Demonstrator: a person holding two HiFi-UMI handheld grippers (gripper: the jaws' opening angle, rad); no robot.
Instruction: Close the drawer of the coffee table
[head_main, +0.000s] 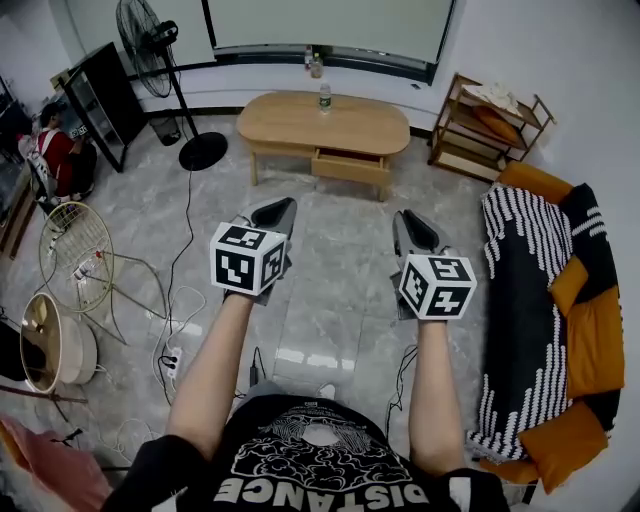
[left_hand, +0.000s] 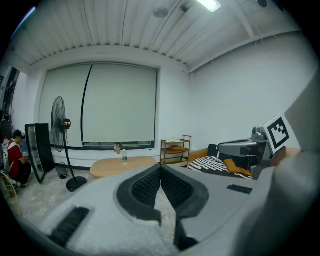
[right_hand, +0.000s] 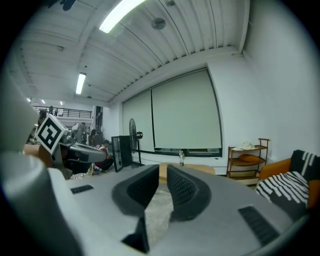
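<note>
Nearest to me, my left gripper (head_main: 281, 212) has its jaws pressed together at the tips with nothing in them; my right gripper (head_main: 414, 230) is drawn in to a thin slit, also empty; both hang side by side over bare floor, aimed a little downward and forward.

Well ahead of both, across open floor, stands the coffee table (head_main: 290, 118); its drawer (head_main: 350, 166) sticks out of the near long side, towards the table's right end, front face turned to me; it is well apart from either set of tips.

The drawer front's long axis runs across my view, parallel to the table's long edge; it slides along the line from me to the table, so I judge the push must go straight away from me.

It lies roughly between my two grippers' lines; the right one looks slightly better aimed, since the table sits dead ahead beyond its jaws; a bottle (head_main: 324, 97) stands on the far edge of the top.
</note>
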